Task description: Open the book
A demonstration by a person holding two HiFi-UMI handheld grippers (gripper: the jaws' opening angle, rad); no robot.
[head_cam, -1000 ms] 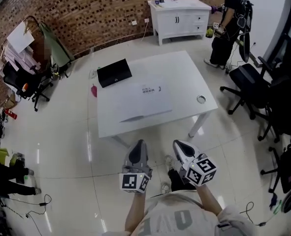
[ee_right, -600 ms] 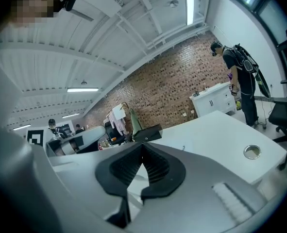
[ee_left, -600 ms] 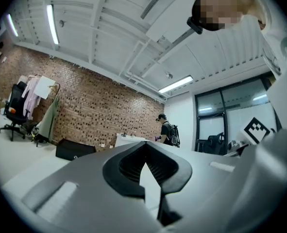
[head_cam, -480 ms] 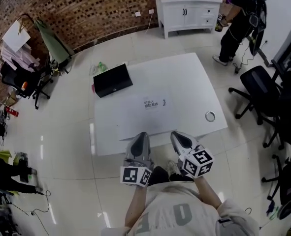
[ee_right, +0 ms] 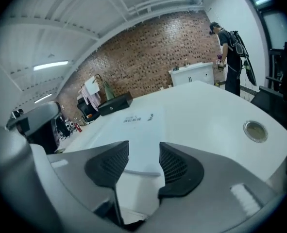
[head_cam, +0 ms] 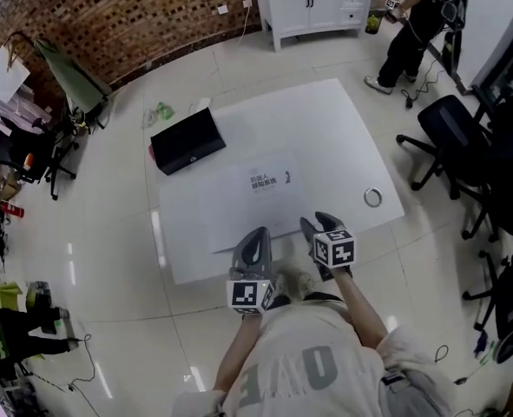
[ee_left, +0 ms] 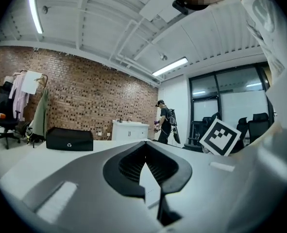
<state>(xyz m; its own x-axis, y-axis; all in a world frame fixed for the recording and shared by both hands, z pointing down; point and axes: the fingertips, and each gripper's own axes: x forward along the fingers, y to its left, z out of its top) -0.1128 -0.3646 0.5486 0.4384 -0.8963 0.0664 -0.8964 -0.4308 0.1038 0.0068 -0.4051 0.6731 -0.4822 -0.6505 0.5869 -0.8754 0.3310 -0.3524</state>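
A closed white book (head_cam: 256,200) with a small dark print on its cover lies flat near the front of the white table (head_cam: 343,137). My left gripper (head_cam: 256,243) is shut and empty, level at the table's near edge by the book's front edge; in the left gripper view its jaws (ee_left: 145,147) meet with nothing in them. My right gripper (head_cam: 315,224) stands open just right of the book's near right corner, tilted down. Its jaws have just been opening. In the right gripper view (ee_right: 144,152) the book (ee_right: 141,125) lies ahead in the gap, untouched by the pads.
A black box (head_cam: 187,142) sits on the table's far left corner, also in the right gripper view (ee_right: 115,103). A small metal ring (head_cam: 373,197) lies at the table's right edge. Office chairs (head_cam: 451,133) stand at the right; a person (head_cam: 417,16) stands by a white cabinet (head_cam: 312,3).
Both grippers have come forward and down, from over the floor to the table's near edge at the book. The table now sits closer in the head view.
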